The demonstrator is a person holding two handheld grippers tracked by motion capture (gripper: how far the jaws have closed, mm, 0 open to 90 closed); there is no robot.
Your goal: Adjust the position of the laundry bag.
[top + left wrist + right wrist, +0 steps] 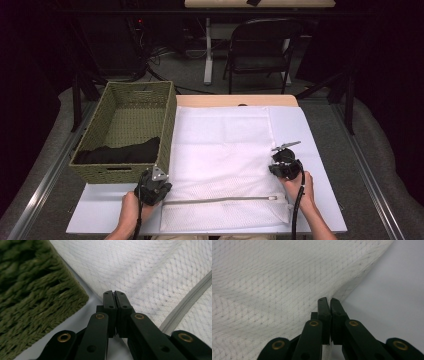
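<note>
Lying flat on the table [325, 165], the white mesh laundry bag [225, 160] fills the high view, zipper [220, 200] along its near edge. The woven basket [127, 130] touches the bag's left side, dark cloth [122, 150] inside. The left gripper [152, 187] sits at the bag's near-left corner, the right gripper [285, 162] on its right edge.

From the left gripper view, the left gripper [114, 293] has jaws pressed together over the bag's mesh [140, 270], the basket [32, 290] just beside.

From the right gripper view, the right gripper [329, 300] is pinched closed on the bag's edge [352, 282], fabric lifting there.
</note>
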